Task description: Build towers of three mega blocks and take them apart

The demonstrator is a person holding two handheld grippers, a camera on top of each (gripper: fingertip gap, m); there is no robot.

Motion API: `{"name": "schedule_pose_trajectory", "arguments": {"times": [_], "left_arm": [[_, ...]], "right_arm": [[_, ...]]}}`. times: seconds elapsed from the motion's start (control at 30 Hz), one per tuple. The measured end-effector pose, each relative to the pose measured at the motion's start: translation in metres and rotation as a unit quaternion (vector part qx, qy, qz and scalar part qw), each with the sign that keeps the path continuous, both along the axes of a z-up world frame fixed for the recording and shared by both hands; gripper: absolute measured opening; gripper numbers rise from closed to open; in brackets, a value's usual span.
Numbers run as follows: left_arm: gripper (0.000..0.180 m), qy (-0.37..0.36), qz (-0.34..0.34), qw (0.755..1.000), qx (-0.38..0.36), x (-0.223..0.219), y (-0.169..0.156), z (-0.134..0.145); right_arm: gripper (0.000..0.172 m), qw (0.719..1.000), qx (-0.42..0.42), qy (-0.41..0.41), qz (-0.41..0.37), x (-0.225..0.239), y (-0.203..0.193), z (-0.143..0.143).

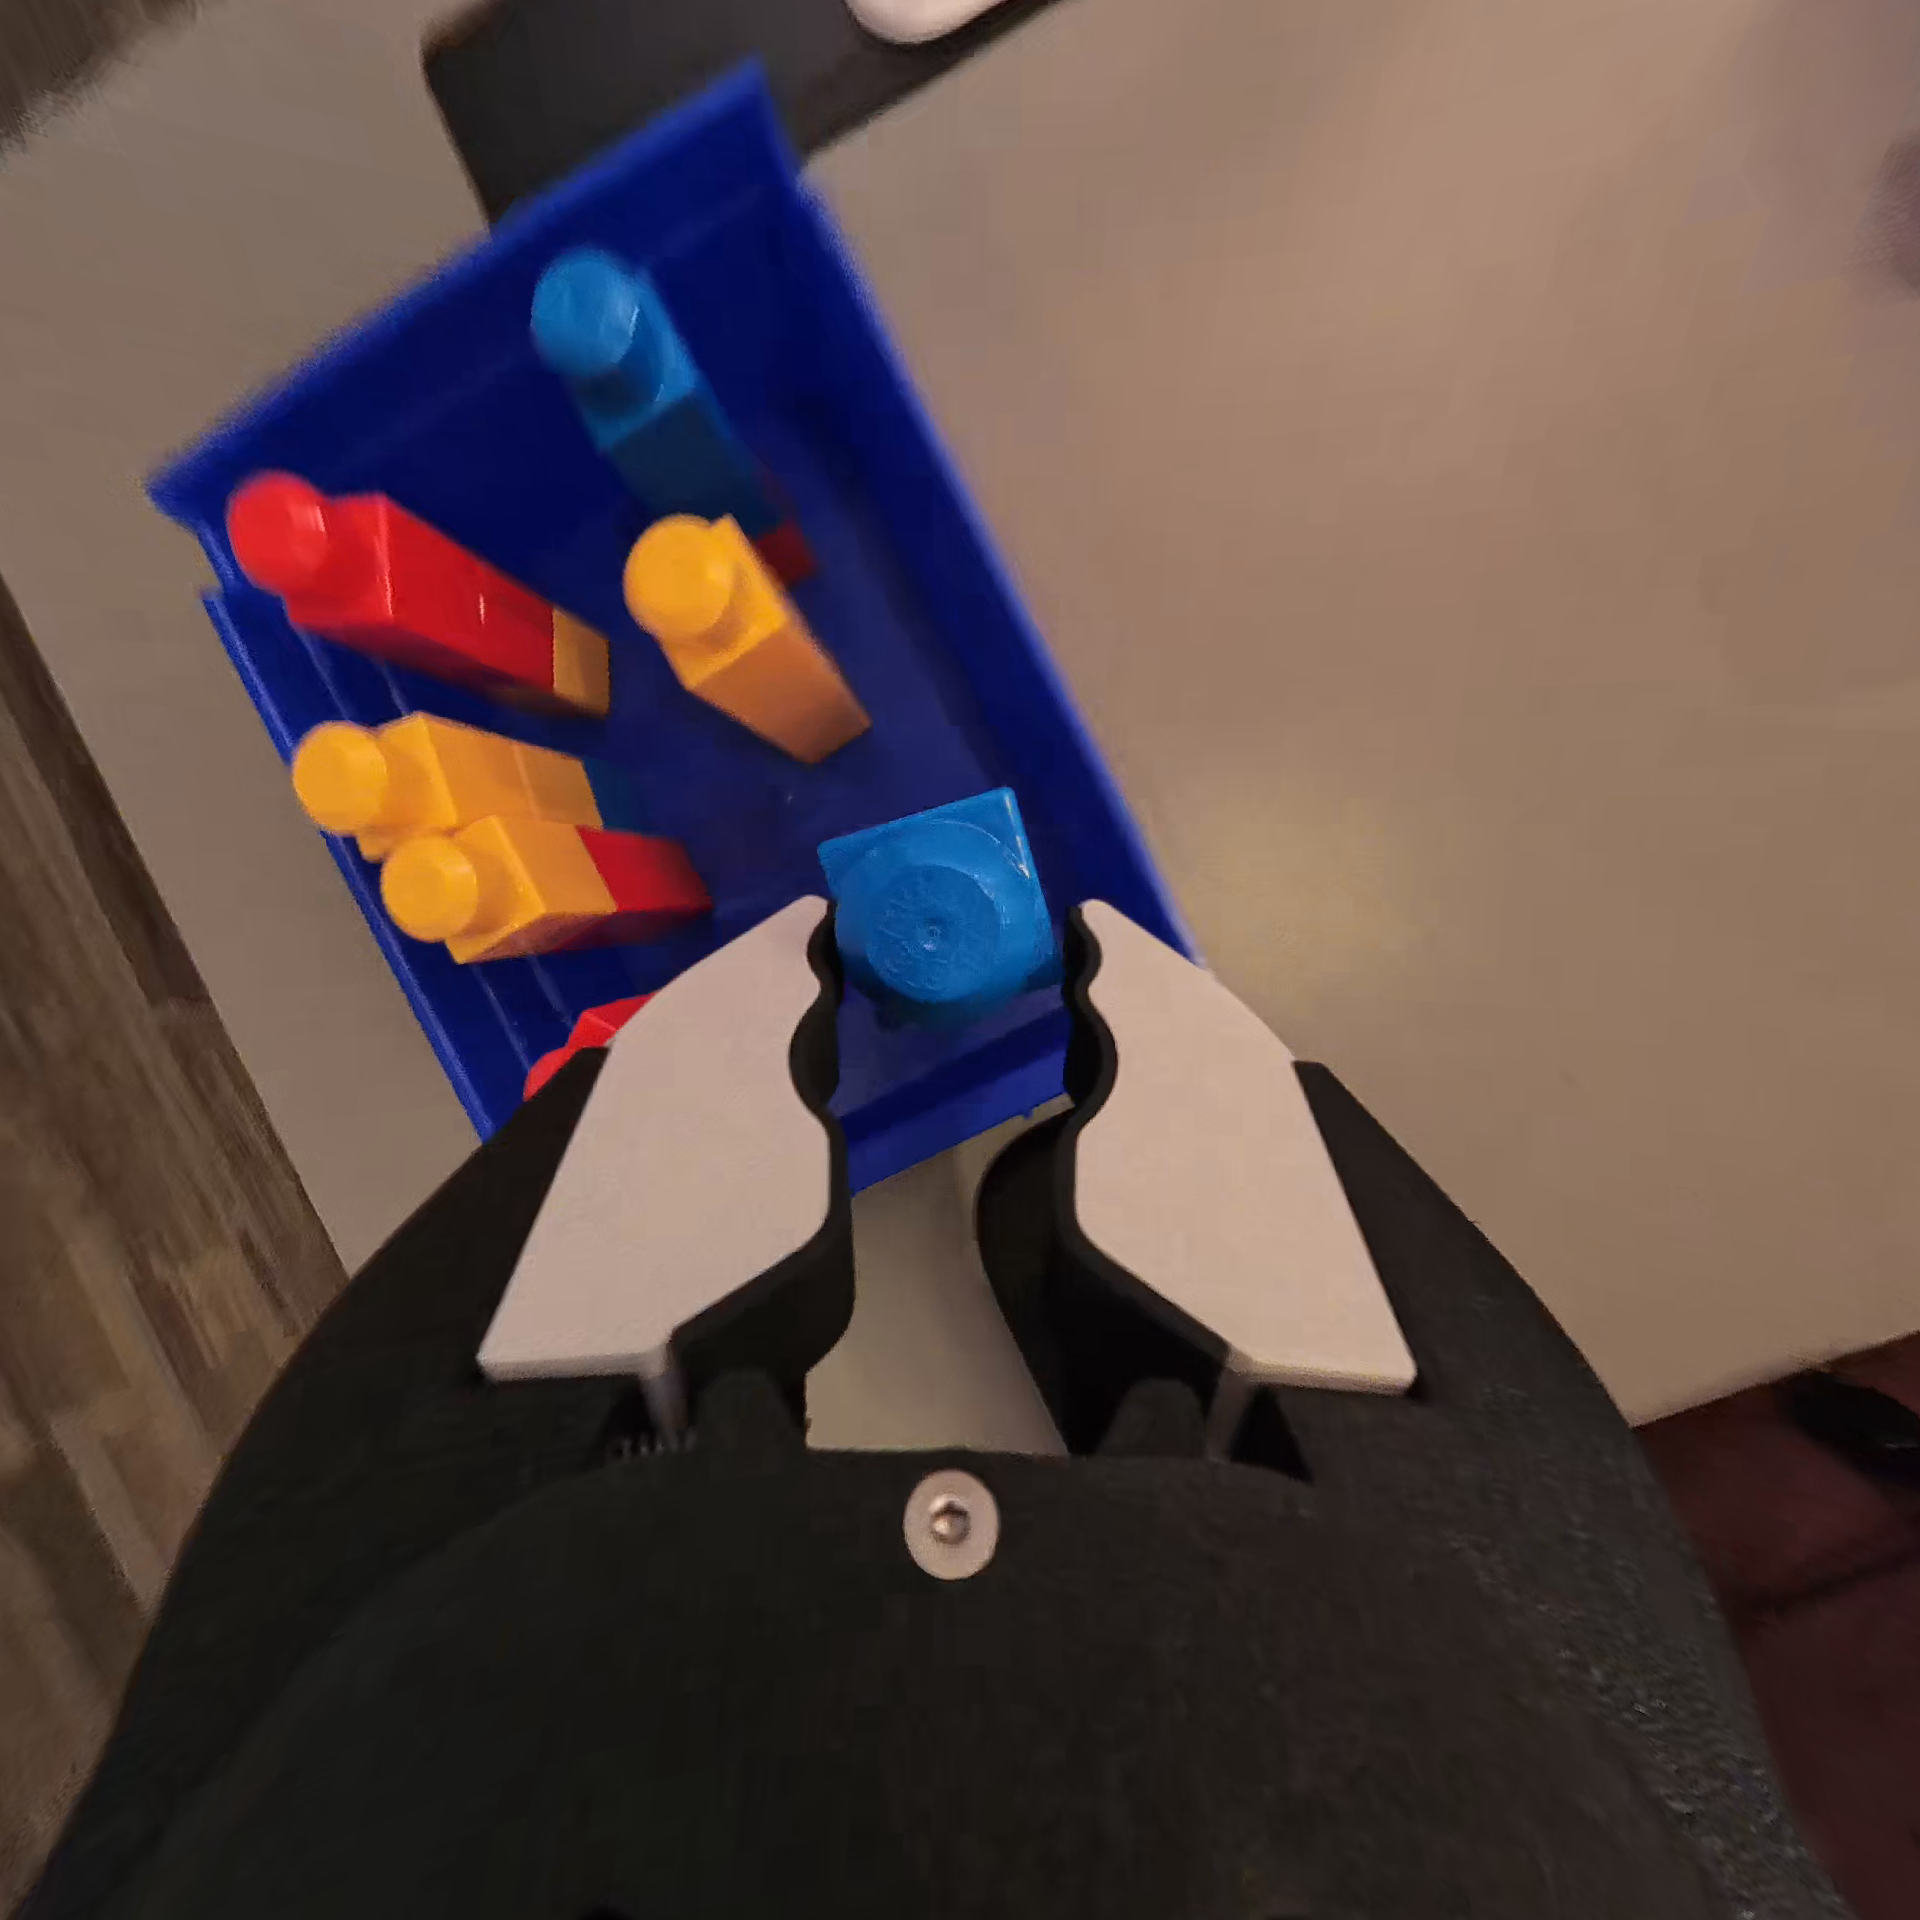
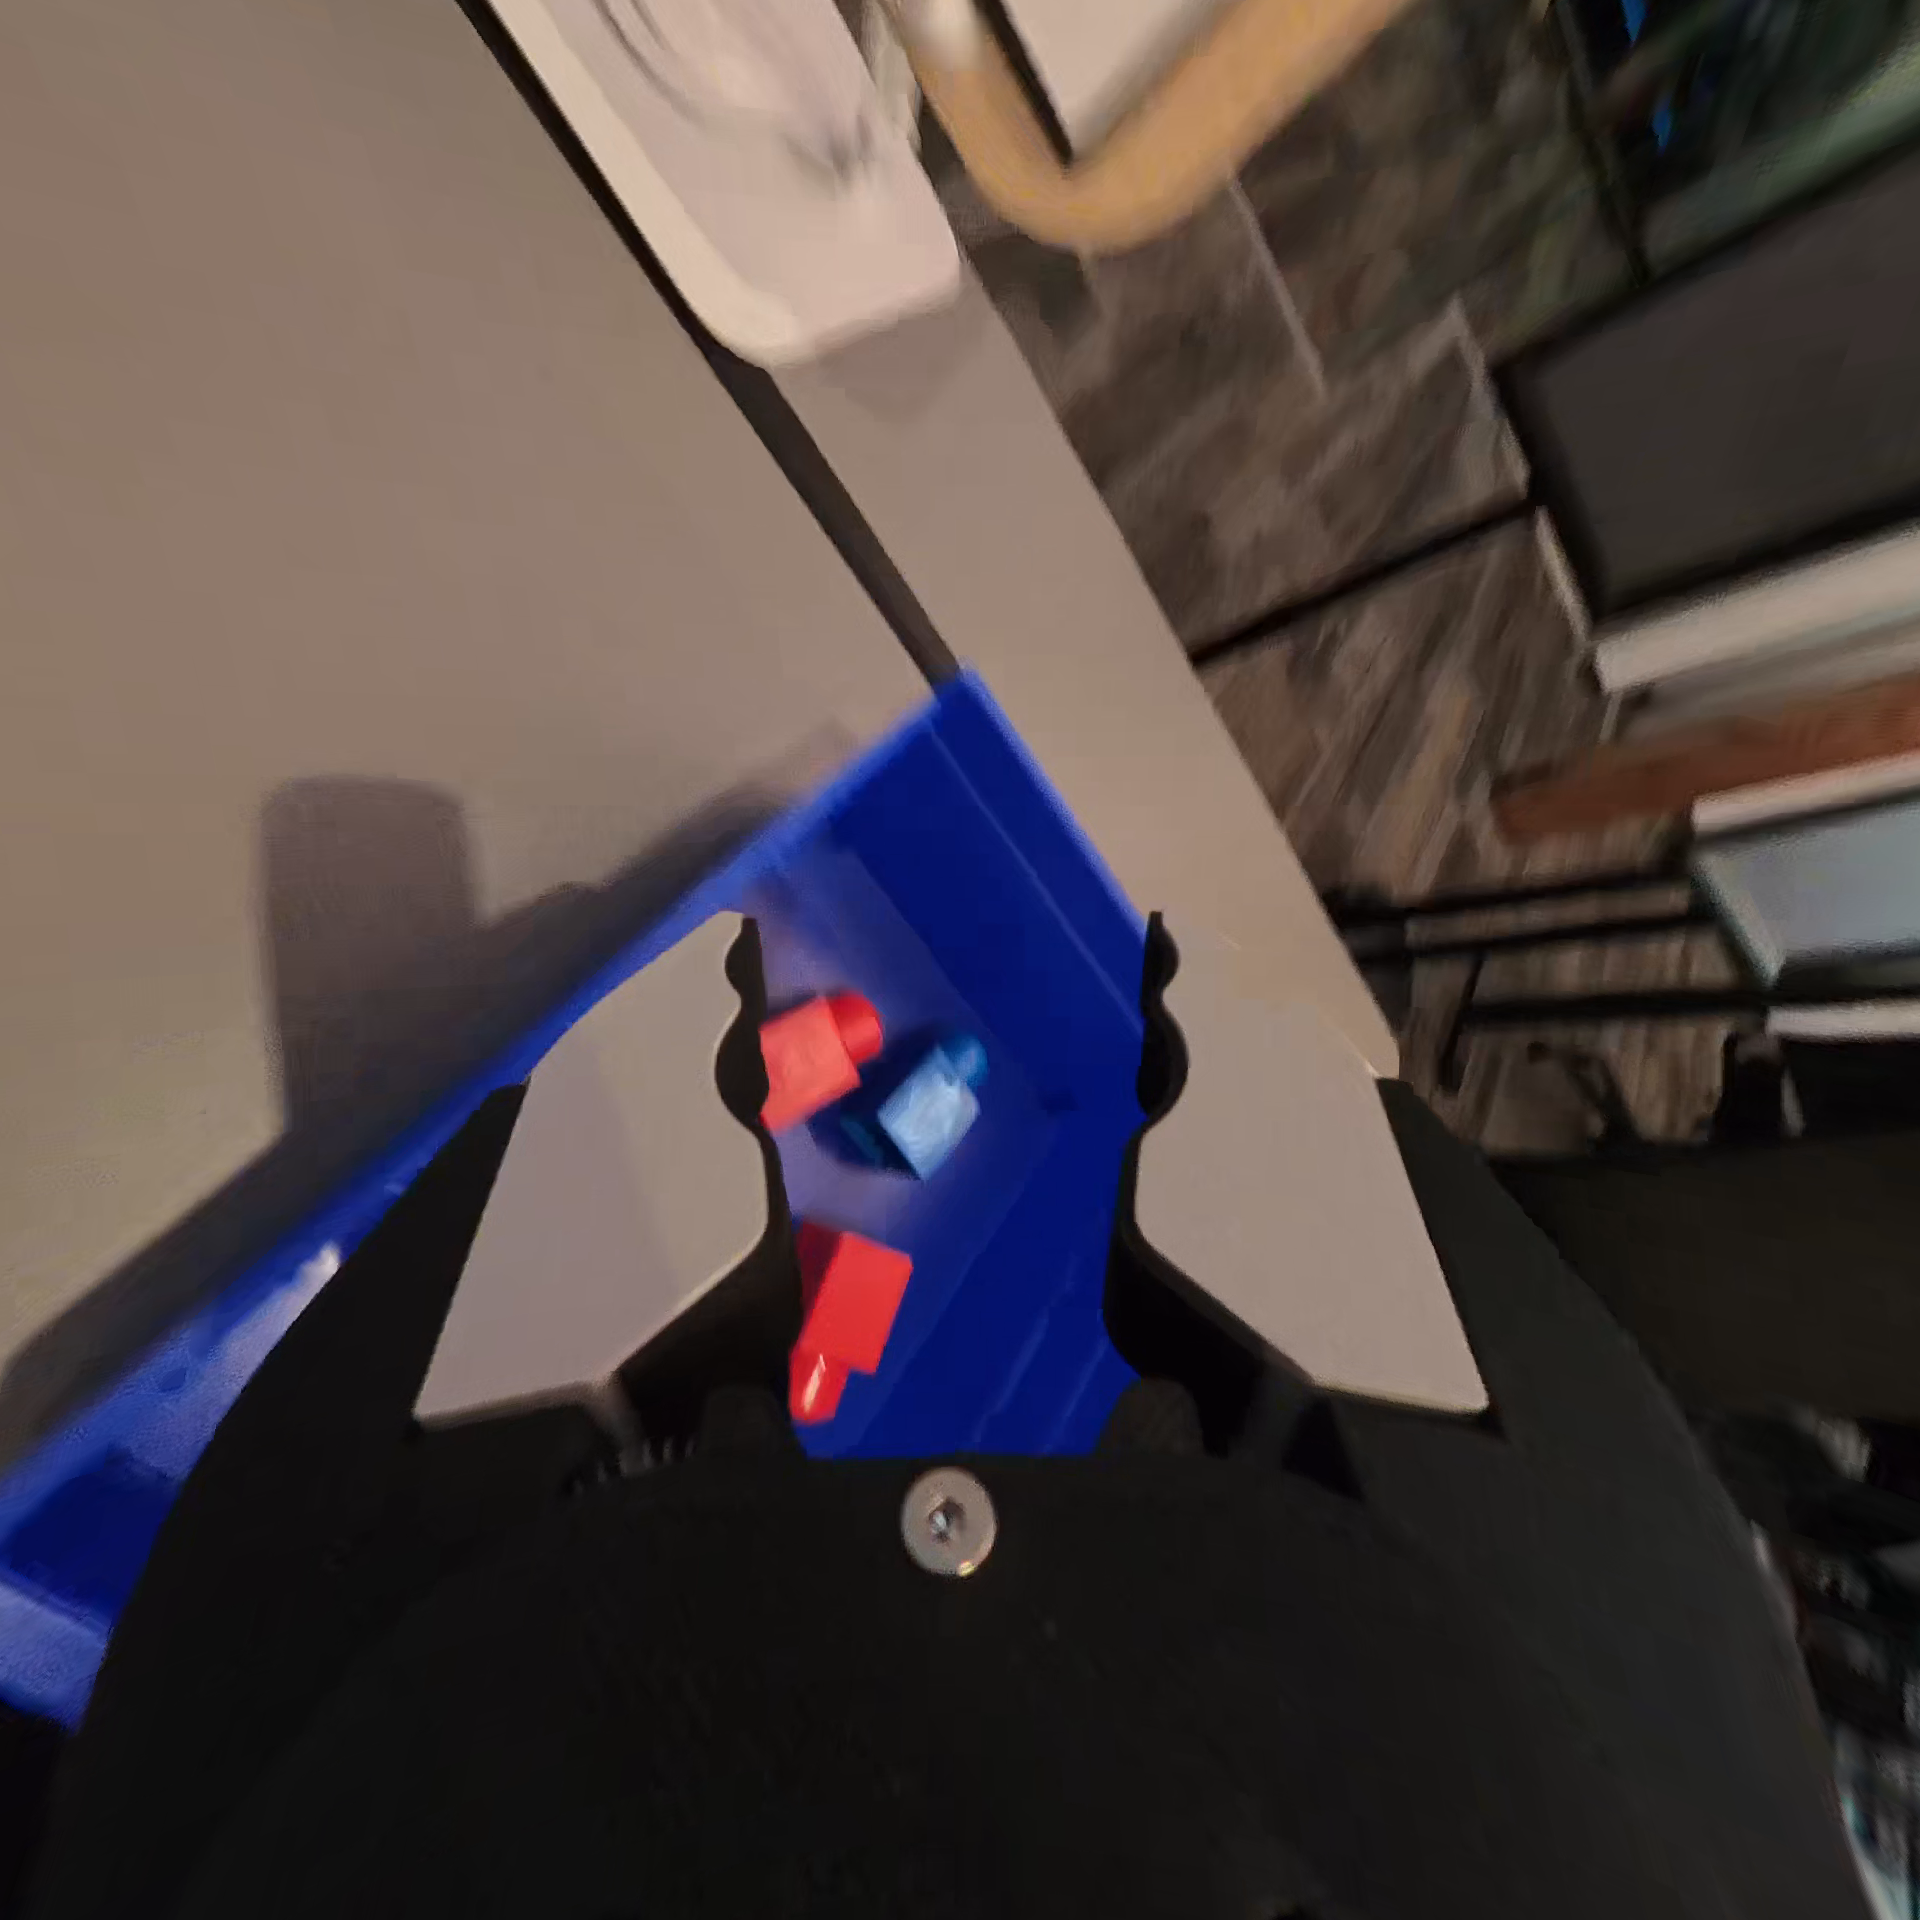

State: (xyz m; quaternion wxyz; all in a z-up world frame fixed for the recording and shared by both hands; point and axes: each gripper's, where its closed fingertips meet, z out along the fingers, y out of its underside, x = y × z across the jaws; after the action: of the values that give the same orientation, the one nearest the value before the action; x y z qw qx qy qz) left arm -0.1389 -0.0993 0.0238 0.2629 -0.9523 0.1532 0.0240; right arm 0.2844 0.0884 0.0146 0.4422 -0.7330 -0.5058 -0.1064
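In the left wrist view a blue tray (image 1: 997, 623) holds several block towers: a blue one (image 1: 634, 384), a red one on a yellow base (image 1: 405, 582), a yellow one (image 1: 738, 634) and a yellow-on-red one (image 1: 540, 883). My left gripper (image 1: 948, 914) straddles the top blue block (image 1: 935, 920) of a tower seen from above. The left pad touches it, while a thin dark gap shows at the right pad. In the right wrist view my right gripper (image 2: 951, 935) is wide open and empty above a blue tray (image 2: 1039, 935). Two red blocks (image 2: 816, 1055) (image 2: 847, 1320) and a light blue block (image 2: 930, 1107) lie loose in it.
The trays sit on a pale table (image 1: 1455, 520), also in the right wrist view (image 2: 312, 416), whose edge runs beside the tray. A white object (image 2: 810, 208) lies near the far edge. A red block (image 1: 592, 1034) is partly hidden behind my left finger. Floor lies beyond. There is about 50 centimeters between the tips of the two grippers.
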Motion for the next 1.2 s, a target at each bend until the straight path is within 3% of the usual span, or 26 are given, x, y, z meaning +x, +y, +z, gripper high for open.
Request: {"name": "schedule_pose_trajectory", "arguments": {"times": [0.07, 0.13, 0.2, 0.27, 0.37, 0.47, 0.5, 0.53, 0.57, 0.67, 0.8, 0.9, 1.0, 1.13, 1.2], "left_arm": [[0.04, 0.004, -0.052, 0.997, 0.051, 0.026, -0.011, 0.023], [0.04, 0.003, -0.098, 0.991, 0.088, 0.051, -0.022, 0.039], [0.04, -0.001, -0.149, 0.983, 0.11, 0.078, -0.034, 0.049], [0.04, -0.013, -0.223, 0.967, 0.121, 0.111, -0.046, 0.053], [0.039, -0.034, -0.317, 0.94, 0.121, 0.154, -0.059, 0.053], [0.039, -0.042, -0.355, 0.928, 0.101, 0.174, -0.061, 0.045], [0.039, -0.042, -0.357, 0.928, 0.095, 0.176, -0.059, 0.043], [0.038, -0.054, -0.365, 0.926, 0.083, 0.18, -0.06, 0.04], [0.039, -0.067, -0.376, 0.921, 0.078, 0.184, -0.06, 0.039], [0.038, -0.097, -0.387, 0.908, 0.127, 0.189, -0.042, 0.052], [0.058, -0.197, -0.359, 0.89, 0.201, 0.192, -0.008, 0.075], [0.059, -0.273, -0.362, 0.87, 0.196, 0.204, 0.007, 0.076], [0.062, -0.286, -0.371, 0.869, 0.162, 0.216, 0.017, 0.058], [0.05, -0.282, -0.389, 0.862, 0.159, 0.233, 0.025, 0.045], [0.038, -0.29, -0.396, 0.853, 0.177, 0.235, 0.028, 0.048]], "right_arm": [[0.071, 0.994, 0.015, 0.046, 0.099, -0.059, -0.027, 0.017], [0.071, 0.964, 0.002, 0.121, 0.235, -0.129, -0.075, 0.03], [0.071, 0.902, -0.037, 0.202, 0.381, -0.191, -0.14, 0.038], [0.071, 0.839, -0.087, 0.25, 0.475, -0.229, -0.193, 0.036], [0.072, 0.799, -0.143, 0.276, 0.515, -0.255, -0.224, 0.02], [0.071, 0.767, -0.206, 0.29, 0.534, -0.262, -0.235, 0.004], [0.062, 0.755, -0.226, 0.29, 0.543, -0.261, -0.238, 0.0], [0.041, 0.743, -0.244, 0.288, 0.553, -0.258, -0.241, -0.003], [0.039, 0.735, -0.258, 0.285, 0.559, -0.255, -0.241, -0.004], [0.038, 0.738, -0.249, 0.315, 0.542, -0.25, -0.225, 0.006], [0.037, 0.75, -0.226, 0.383, 0.49, -0.236, -0.192, 0.034], [0.037, 0.762, -0.219, 0.398, 0.461, -0.226, -0.176, 0.044], [0.037, 0.777, -0.215, 0.389, 0.446, -0.222, -0.169, 0.045], [0.037, 0.794, -0.204, 0.374, 0.433, -0.219, -0.163, 0.042], [0.037, 0.785, -0.213, 0.382, 0.438, -0.216, -0.163, 0.044]]}}
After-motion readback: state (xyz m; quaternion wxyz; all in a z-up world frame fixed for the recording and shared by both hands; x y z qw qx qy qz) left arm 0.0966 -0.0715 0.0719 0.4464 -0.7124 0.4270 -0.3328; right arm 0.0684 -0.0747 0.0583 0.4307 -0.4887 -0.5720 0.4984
